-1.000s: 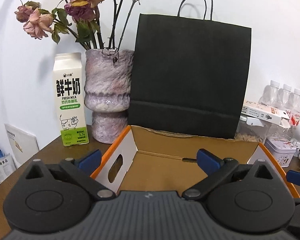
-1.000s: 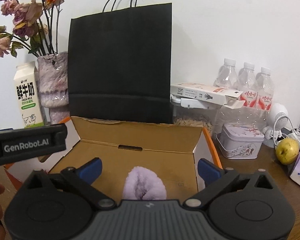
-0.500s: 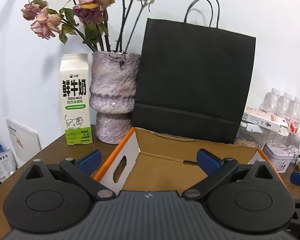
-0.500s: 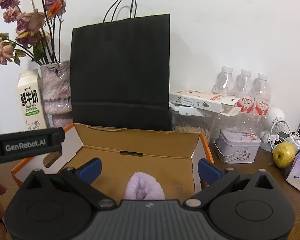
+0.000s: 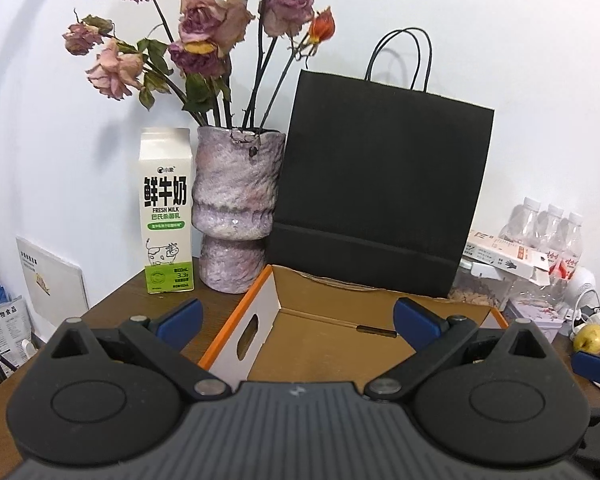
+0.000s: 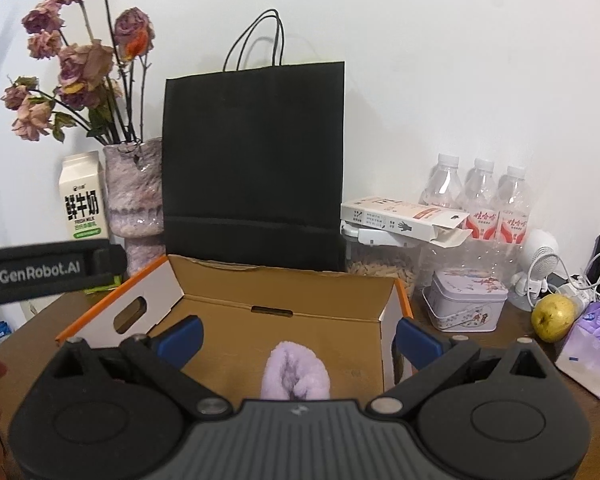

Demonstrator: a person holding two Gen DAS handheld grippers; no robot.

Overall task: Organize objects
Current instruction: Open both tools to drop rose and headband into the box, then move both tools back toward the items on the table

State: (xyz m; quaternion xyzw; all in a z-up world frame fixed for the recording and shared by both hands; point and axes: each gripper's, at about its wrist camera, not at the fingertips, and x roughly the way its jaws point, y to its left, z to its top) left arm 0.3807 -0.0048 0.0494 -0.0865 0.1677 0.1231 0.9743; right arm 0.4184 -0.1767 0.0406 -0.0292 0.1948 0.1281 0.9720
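Left wrist view higher than before, cardboard box (image 5: 260,320) lower in frame.

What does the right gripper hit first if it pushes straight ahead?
Probably the fluffy lilac fabric bundle lying in the open orange-edged cardboard box, centred between the open right gripper fingers. Past it, the box's back wall. Depth is unclear in the fisheye view.

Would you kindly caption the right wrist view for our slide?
Open right gripper above a lilac fluffy item in the cardboard box.
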